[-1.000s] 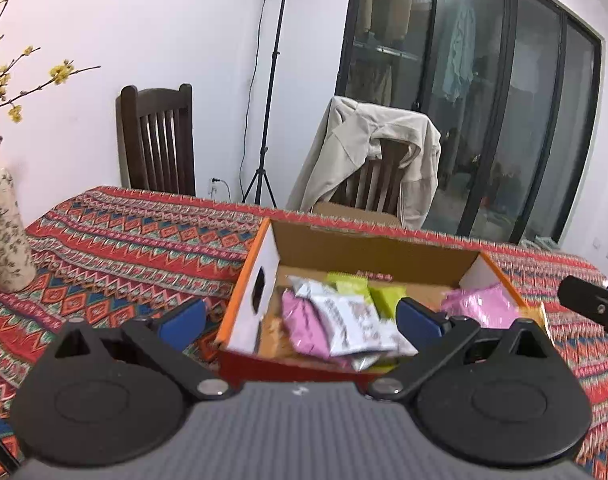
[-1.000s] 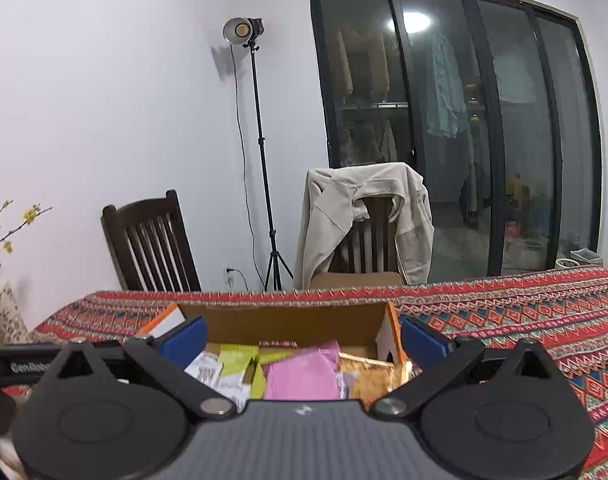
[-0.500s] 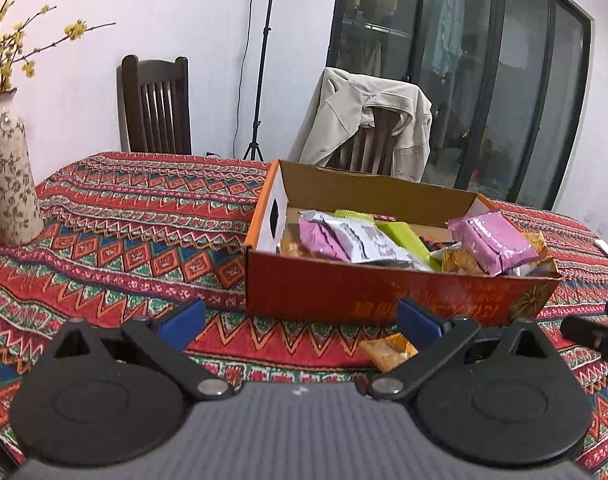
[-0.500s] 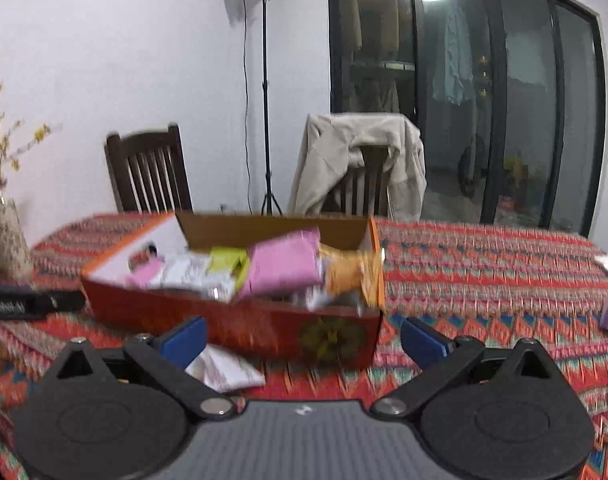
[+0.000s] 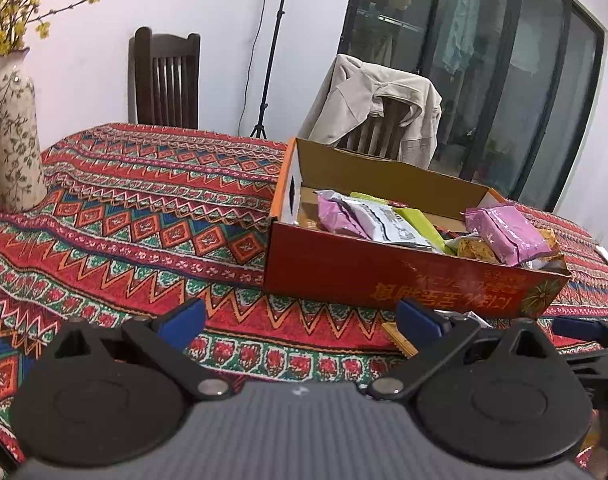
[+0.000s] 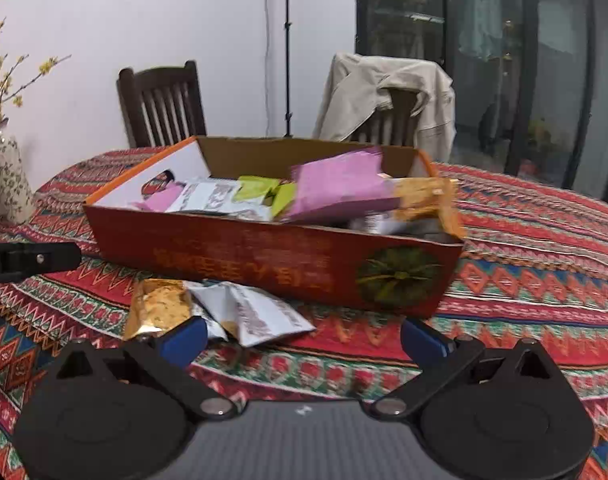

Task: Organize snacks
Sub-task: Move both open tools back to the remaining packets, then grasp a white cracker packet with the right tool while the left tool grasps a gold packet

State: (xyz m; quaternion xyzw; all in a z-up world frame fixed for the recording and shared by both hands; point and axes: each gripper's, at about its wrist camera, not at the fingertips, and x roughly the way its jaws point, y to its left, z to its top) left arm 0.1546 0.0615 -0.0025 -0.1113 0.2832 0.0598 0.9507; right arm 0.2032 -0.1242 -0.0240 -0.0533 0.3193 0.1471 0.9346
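A red cardboard box (image 5: 404, 276) (image 6: 264, 256) sits on the patterned tablecloth, filled with snack packets: pink (image 5: 504, 232) (image 6: 340, 188), silver-white (image 5: 388, 224) and green (image 6: 260, 188). On the cloth in front of the box lie a golden-orange snack packet (image 6: 160, 304) and a white packet (image 6: 260, 312). My right gripper (image 6: 304, 336) is open, low over the cloth just before these loose packets. My left gripper (image 5: 300, 320) is open and empty, short of the box's left front; a sliver of the orange packet (image 5: 400, 338) shows by its right finger.
A floral vase (image 5: 14, 140) with yellow blossoms stands at the table's left. Behind the table are a dark wooden chair (image 5: 164, 80) and a chair draped with a beige jacket (image 5: 376, 104). A light stand and dark glass doors are beyond.
Both grippers have pulled back and dropped from over the box to low in front of it. The loose packets on the cloth have come into view.
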